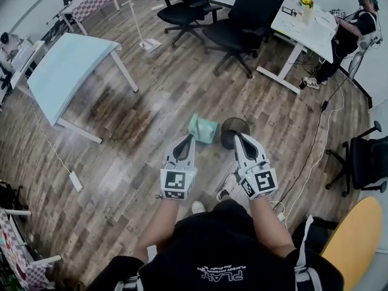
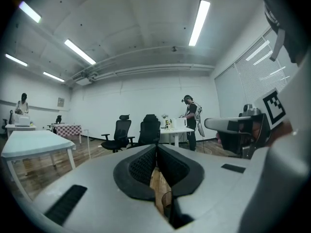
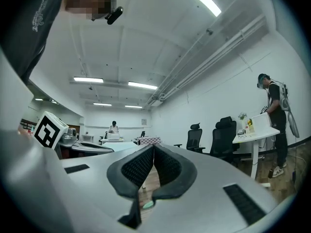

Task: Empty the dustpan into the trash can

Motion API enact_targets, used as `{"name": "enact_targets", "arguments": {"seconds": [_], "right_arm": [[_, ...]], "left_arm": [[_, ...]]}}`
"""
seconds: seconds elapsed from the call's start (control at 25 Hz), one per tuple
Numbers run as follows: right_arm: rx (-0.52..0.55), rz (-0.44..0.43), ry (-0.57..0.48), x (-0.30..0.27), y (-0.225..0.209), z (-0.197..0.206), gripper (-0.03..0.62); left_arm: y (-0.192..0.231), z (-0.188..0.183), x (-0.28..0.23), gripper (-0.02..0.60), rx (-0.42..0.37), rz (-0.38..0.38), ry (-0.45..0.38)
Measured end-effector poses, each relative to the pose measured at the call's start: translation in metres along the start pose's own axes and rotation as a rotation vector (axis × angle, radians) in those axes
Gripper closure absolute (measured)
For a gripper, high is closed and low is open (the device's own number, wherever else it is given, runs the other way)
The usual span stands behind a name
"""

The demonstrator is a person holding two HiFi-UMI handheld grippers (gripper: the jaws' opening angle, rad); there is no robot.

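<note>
A mint-green dustpan [image 1: 203, 128] lies on the wooden floor in the head view. Right beside it stands a round black trash can [image 1: 234, 131]. My left gripper [image 1: 187, 137] is held just short of the dustpan, its jaws shut with nothing in them. Over the near rim of the trash can my right gripper [image 1: 238, 136] is also shut and empty. In the left gripper view the left gripper [image 2: 156, 147] has its pads together at the tips. In the right gripper view the right gripper [image 3: 153, 147] does too, and a sliver of the green dustpan [image 3: 147, 204] shows below.
A light blue table [image 1: 66, 71] stands at the left, with a power strip [image 1: 76, 180] and cable on the floor near it. Black office chairs [image 1: 242, 17] and a white desk [image 1: 303, 23] with a person [image 1: 354, 29] are at the back. Another chair [image 1: 364, 162] is at the right.
</note>
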State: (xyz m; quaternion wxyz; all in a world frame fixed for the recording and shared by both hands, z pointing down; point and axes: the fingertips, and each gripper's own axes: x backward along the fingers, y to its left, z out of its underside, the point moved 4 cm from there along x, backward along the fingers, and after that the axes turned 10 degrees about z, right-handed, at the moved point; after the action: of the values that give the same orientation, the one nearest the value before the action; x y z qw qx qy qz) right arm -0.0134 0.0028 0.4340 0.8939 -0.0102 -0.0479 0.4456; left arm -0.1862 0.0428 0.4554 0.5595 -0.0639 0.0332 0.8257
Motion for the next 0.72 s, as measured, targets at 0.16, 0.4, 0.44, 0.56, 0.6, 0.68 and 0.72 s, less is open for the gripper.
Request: {"name": "enact_targets", "arguments": {"seconds": [0.16,0.4,0.44,0.56,0.6,0.68,0.72], "right_arm": [[0.011,-0.032,0.019,-0.027,-0.02,0.01,0.569],[0.023,-0.076,0.028,-0.073,-0.056,0.011,0.569],[0.028,-0.082,0.029,-0.079,-0.063,0.011,0.569],[0.04,-0.098,0.028,-0.095,-0.084,0.015,0.569],[0.041,-0.101,0.028,-0.1,-0.092,0.016,0.569],[0.037,-0.101,0.036,-0.11,-0.105,0.018,0.569],[0.034,-0.103,0.04,-0.114,-0.11,0.02,0.569]], "left_arm": [[0.006,0.0,-0.031,0.557,-0.004,-0.007,0.02],[0.016,-0.005,-0.09,0.557,-0.001,-0.019,0.043],[0.016,-0.004,-0.099,0.557,-0.001,-0.021,0.049],[0.017,-0.004,-0.124,0.557,0.003,-0.028,0.068],[0.019,-0.004,-0.132,0.557,0.005,-0.034,0.073],[0.022,-0.002,-0.147,0.557,0.021,-0.052,0.08],[0.024,0.0,-0.153,0.557,0.037,-0.063,0.081]]}}
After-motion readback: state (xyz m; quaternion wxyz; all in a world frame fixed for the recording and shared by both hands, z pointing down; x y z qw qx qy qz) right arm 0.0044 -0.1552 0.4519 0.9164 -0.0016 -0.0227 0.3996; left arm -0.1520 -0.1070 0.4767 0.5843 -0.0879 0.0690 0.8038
